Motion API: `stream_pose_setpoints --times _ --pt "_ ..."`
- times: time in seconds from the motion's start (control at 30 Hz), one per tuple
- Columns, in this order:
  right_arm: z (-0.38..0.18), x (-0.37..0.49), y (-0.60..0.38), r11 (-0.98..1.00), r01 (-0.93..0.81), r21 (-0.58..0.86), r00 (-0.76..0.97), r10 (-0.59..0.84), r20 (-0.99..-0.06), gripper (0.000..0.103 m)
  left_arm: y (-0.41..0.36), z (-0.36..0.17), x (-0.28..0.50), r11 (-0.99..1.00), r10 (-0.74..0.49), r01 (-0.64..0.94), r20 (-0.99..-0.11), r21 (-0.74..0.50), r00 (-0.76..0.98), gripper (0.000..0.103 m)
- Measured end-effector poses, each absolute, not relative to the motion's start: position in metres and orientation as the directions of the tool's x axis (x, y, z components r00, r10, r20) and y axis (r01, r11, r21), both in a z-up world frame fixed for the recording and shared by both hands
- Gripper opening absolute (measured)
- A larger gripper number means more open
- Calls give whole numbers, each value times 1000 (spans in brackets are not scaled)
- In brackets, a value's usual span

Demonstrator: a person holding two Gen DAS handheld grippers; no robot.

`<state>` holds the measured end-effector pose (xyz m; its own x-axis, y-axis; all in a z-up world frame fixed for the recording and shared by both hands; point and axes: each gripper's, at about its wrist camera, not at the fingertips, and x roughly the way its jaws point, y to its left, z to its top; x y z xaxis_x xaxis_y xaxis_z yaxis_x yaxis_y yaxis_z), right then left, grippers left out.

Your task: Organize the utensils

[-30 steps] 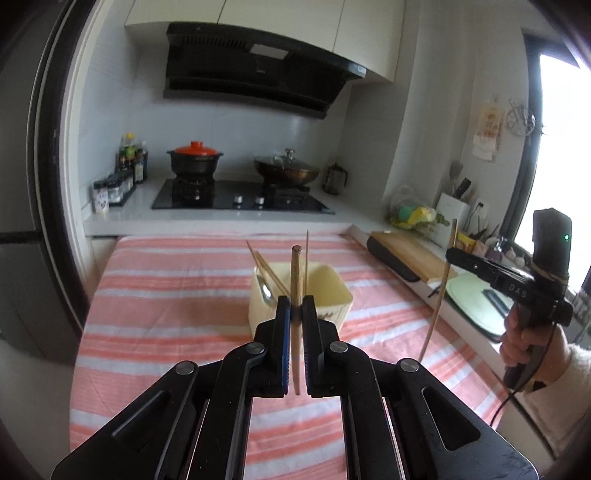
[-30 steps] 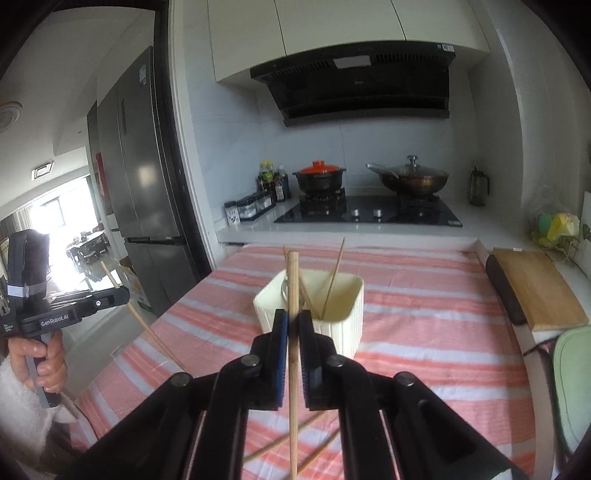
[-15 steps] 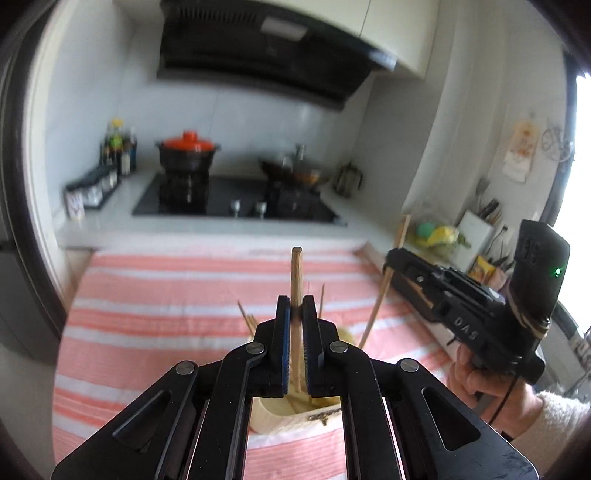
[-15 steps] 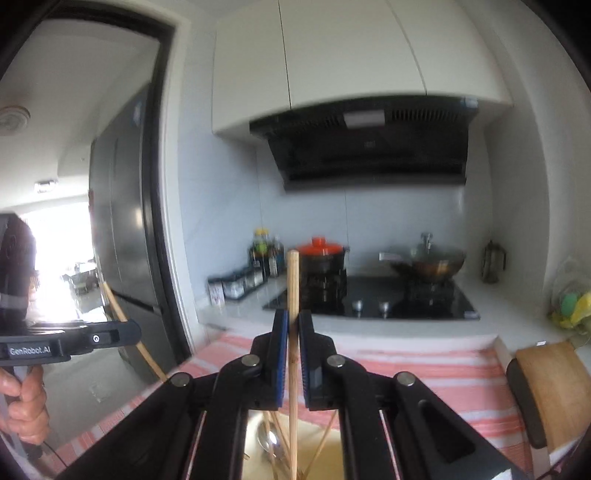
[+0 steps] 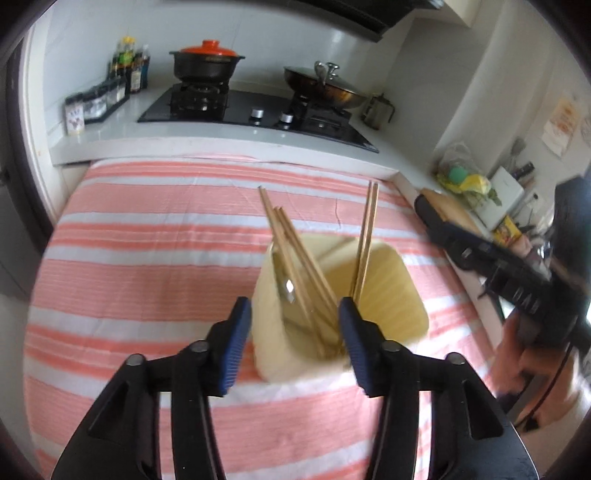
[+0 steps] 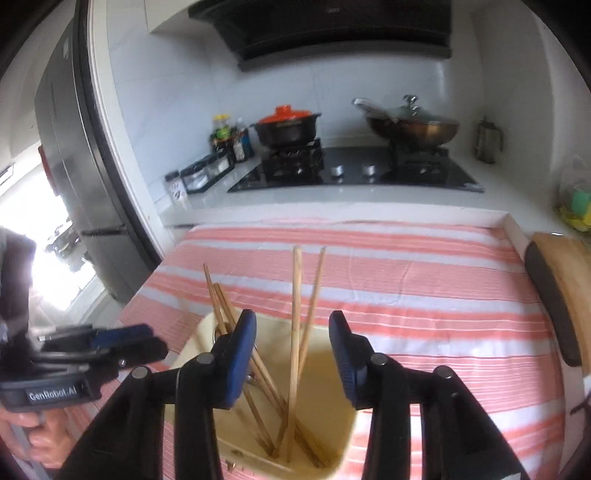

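Both the left tongs (image 5: 294, 334) and right tongs (image 6: 292, 350) are opening, empty, above a cream plastic holder (image 5: 388, 291) of wooden chopsticks (image 6: 295, 314) on the pink-striped cloth-covered bench (image 5: 147, 258) beside a black hob (image 6: 369, 173).

I am looking across a red-and-white striped tablecloth (image 5: 155, 236) toward a black hob (image 6: 354, 173), which I am using as my landmark. On its left burner a black pot with an orange lid (image 6: 288, 125) is sitting; on its right burner a lidded wok (image 6: 410, 123) is resting. Left of the hob, sauce bottles (image 6: 231, 138) and a rack of spice jars (image 6: 203, 173) are standing on the white counter. Right of the hob a small metal press pot (image 6: 488, 140) is standing, and nearer me on that side a wooden cutting board (image 6: 565, 280) is lying. Above the hob a dark range hood (image 6: 332, 33) is hanging.
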<state>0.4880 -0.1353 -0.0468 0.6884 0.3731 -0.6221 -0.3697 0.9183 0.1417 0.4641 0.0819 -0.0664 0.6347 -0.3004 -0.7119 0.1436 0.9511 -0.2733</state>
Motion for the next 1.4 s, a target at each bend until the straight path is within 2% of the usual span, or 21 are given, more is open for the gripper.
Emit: stream_pose_setpoints --times 0.1,0.17,0.23,0.27,0.4,0.67,0.77,0.93,1.4 --pt "-29 452 -154 913 -404 59 704 351 -617 43 89 -63 408 974 -218 184 -740 -128 636 68" --pt "-21 418 -171 901 -432 27 704 356 -614 53 90 -67 370 973 -185 226 -759 -52 624 76" --pt "-24 387 -188 895 -446 12 699 357 -619 56 88 -77 339 966 -181 258 -774 -23 607 85" --pt "-29 370 -196 896 -445 3 696 348 -628 56 85 -87 319 964 -182 267 -782 -21 596 86" --pt "-68 305 -217 924 -382 -24 710 277 -647 56 73 -133 266 972 -182 229 -792 -55 583 86" --pt "-172 200 -254 983 -171 69 709 171 -684 56 64 -194 228 981 -193 96 -766 -170 613 86" --pt "-192 190 -262 985 -150 83 706 166 -689 56 59 -201 229 989 -146 67 -766 -134 626 86" --pt "-200 193 -270 986 -120 119 706 169 -687 56 51 -202 234 992 -121 51 -777 -113 618 86" --pt "-197 190 -240 972 -199 123 687 228 -690 56 43 -198 237 998 -59 62 -784 -26 618 86"
